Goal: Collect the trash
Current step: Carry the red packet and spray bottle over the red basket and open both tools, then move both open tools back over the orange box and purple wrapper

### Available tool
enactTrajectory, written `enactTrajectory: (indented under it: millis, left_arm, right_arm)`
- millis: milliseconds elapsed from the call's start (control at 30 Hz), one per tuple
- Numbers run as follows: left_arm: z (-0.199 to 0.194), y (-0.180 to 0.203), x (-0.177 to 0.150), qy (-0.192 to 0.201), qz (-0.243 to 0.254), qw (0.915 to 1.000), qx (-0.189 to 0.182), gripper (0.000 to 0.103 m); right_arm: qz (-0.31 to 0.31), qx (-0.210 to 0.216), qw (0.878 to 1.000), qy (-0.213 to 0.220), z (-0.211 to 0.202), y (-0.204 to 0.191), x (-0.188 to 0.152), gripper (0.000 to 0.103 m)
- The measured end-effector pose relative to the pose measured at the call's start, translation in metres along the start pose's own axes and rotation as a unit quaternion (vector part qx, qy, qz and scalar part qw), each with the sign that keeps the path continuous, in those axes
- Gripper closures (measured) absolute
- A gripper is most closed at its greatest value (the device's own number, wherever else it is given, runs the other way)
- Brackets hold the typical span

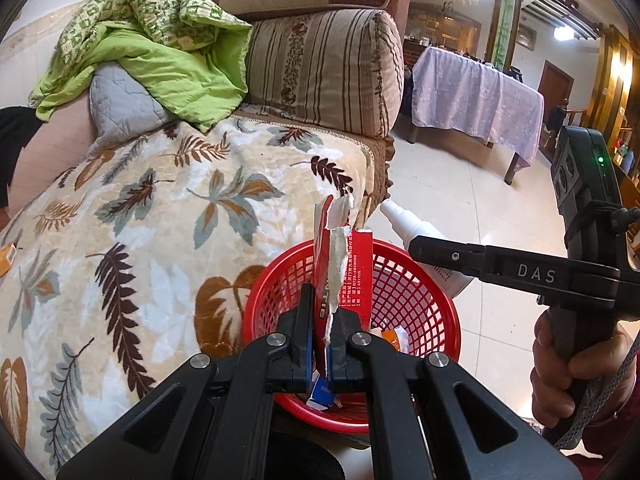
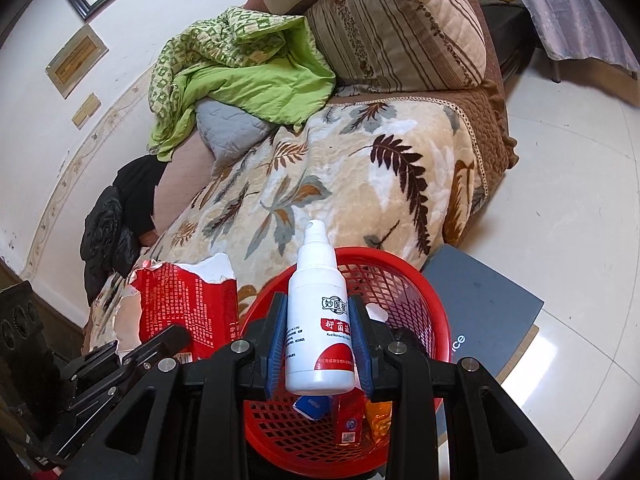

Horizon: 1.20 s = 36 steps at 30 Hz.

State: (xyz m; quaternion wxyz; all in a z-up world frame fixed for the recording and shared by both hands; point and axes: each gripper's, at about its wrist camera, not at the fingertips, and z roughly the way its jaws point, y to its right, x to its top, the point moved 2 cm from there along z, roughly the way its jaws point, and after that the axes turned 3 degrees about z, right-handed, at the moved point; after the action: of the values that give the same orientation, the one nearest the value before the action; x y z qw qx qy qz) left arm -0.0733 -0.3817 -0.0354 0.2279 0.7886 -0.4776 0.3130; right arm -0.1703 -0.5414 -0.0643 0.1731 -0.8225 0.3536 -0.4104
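Nearest the left wrist camera, the left gripper [image 1: 320, 344] has its jaws clamped on a torn red carton [image 1: 340, 264], which stands upright with its long axis running straight up from the jaws and its ragged white edge on top. Directly beneath and just beyond those jaws sits the red basket [image 1: 432, 296], so the carton hangs above the basket's near half, closer to the sofa-side rim than to the middle.

In the right wrist view, the right gripper [image 2: 320, 352] has its jaws closed on a white spray bottle [image 2: 318, 320], held upright by its lower body, nozzle up. That bottle also sits over the basket opening, more centrally than the carton. Some wrappers and a small blue packet [image 2: 312, 404] already lie on the basket floor.

Both pieces look ready to drop. I judge the bottle better placed; the carton, being tall and near the rim, might tip out toward the leaf-patterned blanket [image 1: 140, 220] unless shifted inward before release.
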Motion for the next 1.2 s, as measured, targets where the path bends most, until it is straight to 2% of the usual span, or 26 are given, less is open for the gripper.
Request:
enactTrajectory:
  millis: [100,200,367,433,600,967,1067,1200]
  left_arm:
    - [0.006,0.002,0.0,-0.013,0.003,0.9999,-0.01,0.099]
    - [0.008,0.002,0.0,-0.018,-0.003,0.9998,-0.007,0.09]
    - [0.002,-0.005,-0.001,-0.009,-0.02,0.9997,-0.008,0.081]
    - [-0.003,-0.008,-0.001,-0.003,-0.022,0.9998,-0.001,0.074]
    - [-0.016,-0.023,-0.003,0.007,-0.036,0.9992,0.014,0.071]
    - [-0.057,-0.098,-0.015,0.037,-0.101,0.9918,0.069,0.063]
    - [-0.072,-0.128,-0.023,0.045,-0.13,0.9867,0.087,0.063]
    - [-0.093,-0.178,-0.038,0.054,-0.179,0.9745,0.124,0.062]
  right_arm:
    - [0.008,-0.004,1.0,-0.006,0.003,0.005,0.0,0.068]
    - [0.011,-0.008,1.0,-0.004,0.002,0.007,0.0,0.06]
    - [0.007,-0.006,1.0,0.002,-0.001,0.005,0.001,0.06]
    - [0.008,-0.002,1.0,0.001,0.0,0.002,0.002,0.06]
    - [-0.004,0.013,1.0,-0.006,0.006,-0.015,0.001,0.06]
    - [-0.081,0.066,0.994,-0.035,0.035,-0.099,-0.004,0.059]
    - [-0.106,0.077,0.99,-0.044,0.047,-0.125,-0.005,0.057]
    - [-0.147,0.091,0.983,-0.064,0.069,-0.166,-0.011,0.057]
